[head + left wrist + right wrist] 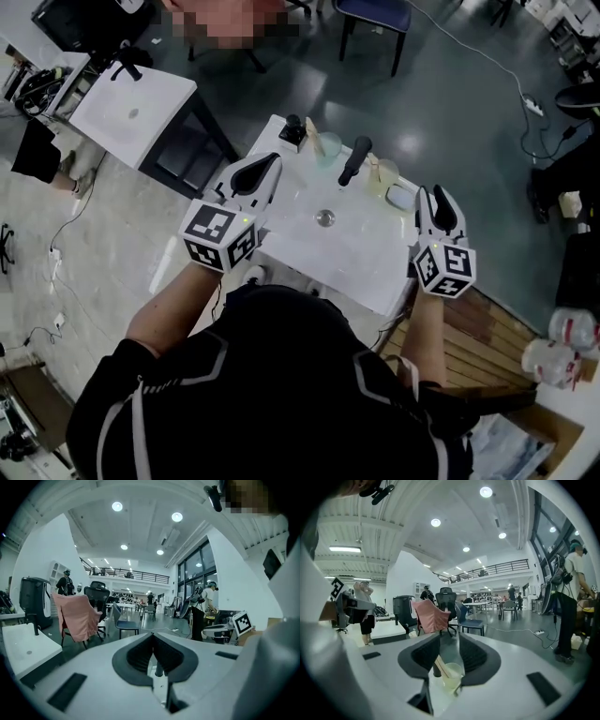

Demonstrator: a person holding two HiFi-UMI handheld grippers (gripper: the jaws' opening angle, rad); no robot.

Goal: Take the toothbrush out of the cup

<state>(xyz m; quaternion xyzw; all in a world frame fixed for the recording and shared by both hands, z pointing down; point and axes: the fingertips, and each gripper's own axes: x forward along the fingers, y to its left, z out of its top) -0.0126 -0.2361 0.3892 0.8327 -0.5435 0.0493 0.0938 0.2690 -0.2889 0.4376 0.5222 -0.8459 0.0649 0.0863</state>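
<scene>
Right gripper view, toothbrush (441, 666) in cup (452, 678), past parted right claw (449, 638)

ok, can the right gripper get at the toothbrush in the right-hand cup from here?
Probably yes. The right gripper has its jaws apart and empty, and the cup with the toothbrush stands straight ahead of them, with nothing in the way.

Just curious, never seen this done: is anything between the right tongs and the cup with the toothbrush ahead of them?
Nothing visible. The cup with its toothbrush stands straight ahead of the open right tongs, with nothing between them.
</scene>
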